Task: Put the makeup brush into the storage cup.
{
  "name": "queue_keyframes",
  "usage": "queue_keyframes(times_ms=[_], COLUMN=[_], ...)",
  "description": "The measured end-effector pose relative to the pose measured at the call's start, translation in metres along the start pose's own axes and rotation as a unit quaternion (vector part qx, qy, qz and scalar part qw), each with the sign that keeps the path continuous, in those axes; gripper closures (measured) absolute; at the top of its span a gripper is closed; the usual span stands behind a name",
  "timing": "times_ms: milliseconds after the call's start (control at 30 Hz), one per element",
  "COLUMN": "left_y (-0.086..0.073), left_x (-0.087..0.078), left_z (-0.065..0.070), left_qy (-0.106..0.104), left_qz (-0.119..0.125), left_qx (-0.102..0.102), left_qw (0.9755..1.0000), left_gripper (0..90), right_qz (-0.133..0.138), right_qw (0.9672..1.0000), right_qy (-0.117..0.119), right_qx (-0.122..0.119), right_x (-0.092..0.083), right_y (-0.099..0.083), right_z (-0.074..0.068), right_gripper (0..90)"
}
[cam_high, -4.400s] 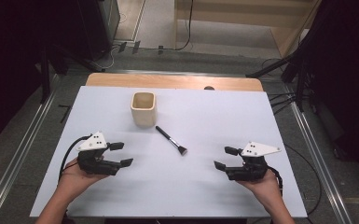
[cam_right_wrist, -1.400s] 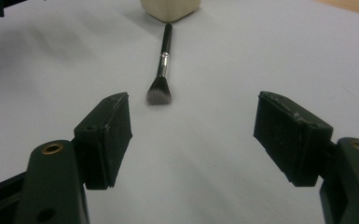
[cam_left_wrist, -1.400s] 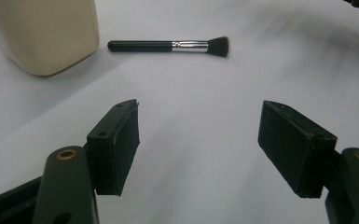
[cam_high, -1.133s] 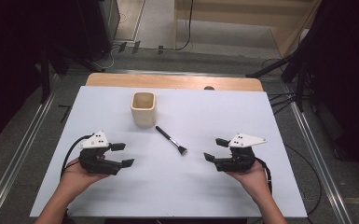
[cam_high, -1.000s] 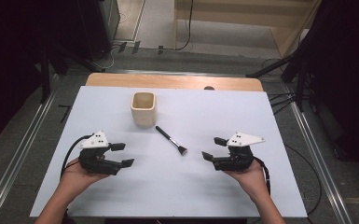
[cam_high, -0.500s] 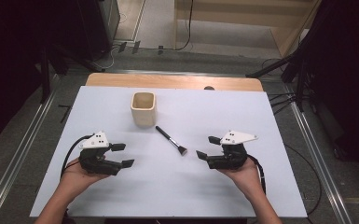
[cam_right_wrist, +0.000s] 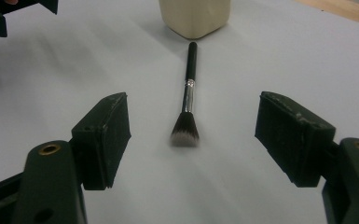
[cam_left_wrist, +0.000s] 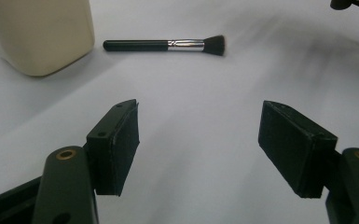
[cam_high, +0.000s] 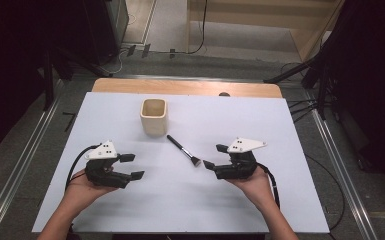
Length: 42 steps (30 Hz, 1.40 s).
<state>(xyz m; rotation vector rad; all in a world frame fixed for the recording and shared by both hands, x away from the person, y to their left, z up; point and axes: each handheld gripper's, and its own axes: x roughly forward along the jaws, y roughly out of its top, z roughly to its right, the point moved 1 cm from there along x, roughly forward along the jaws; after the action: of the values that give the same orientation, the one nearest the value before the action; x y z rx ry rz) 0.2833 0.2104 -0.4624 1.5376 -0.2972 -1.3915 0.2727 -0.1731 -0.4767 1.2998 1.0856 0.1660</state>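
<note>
The brush [cam_high: 183, 149] lies flat at the table's [cam_high: 290, 200] centre, handle toward 11 o'clock, where the cream cup [cam_high: 153, 116] stands near its tip. The right gripper [cam_high: 215, 156], jaws wide apart and empty, faces the bristles from 3 o'clock. The left gripper [cam_high: 130, 166] rests at 8 o'clock, jaws apart.

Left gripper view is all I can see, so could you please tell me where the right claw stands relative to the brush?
Observer: The right claw sits just short of the brush, facing its bristle end and not touching it.
Operator: Thank you. Is that claw open?
Observer: Yes. In the right gripper view its jaws stand wide, and the bristles line up with the gap between them.
Operator: And is anything inside the cup?
Observer: In the high view the cup looks empty.
</note>
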Motion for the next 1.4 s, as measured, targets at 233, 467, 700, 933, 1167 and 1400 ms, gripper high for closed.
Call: queue_keyframes(times_ms=[233,467,700,933,1167,1400], left_y=[0.0,0.0,0.0,0.0,0.0,0.0], left_x=[0.0,0.001,0.001,0.001,0.001,0.001], left_z=[0.0,0.0,0.001,0.0,0.0,0.0], left_qy=[0.0,-0.001,0.0,0.001,0.0,0.0], left_qz=[0.0,0.0,-0.002,-0.001,-0.002,-0.002], left_qx=[0.0,0.001,0.001,0.002,0.002,0.002], left_qw=[1.0,1.0,1.0,1.0,1.0,1.0], left_gripper=[29.9,29.9,29.8,29.8,29.8,29.8], right_qz=[0.004,0.01,0.01,0.011,0.008,0.009], right_qw=[1.0,0.9999,0.9998,0.9998,0.9999,0.9999], right_qy=[0.0,-0.005,-0.006,-0.006,-0.003,0.005], right_qx=[0.003,0.01,0.014,0.014,0.013,0.004], right_x=[0.01,0.018,0.027,0.04,0.051,0.062], right_y=[0.005,0.008,0.014,0.022,0.03,0.045], right_z=[-0.002,-0.001,-0.002,-0.003,-0.005,-0.007], right_gripper=[27.6,27.6,27.6,27.8,27.8,27.7])
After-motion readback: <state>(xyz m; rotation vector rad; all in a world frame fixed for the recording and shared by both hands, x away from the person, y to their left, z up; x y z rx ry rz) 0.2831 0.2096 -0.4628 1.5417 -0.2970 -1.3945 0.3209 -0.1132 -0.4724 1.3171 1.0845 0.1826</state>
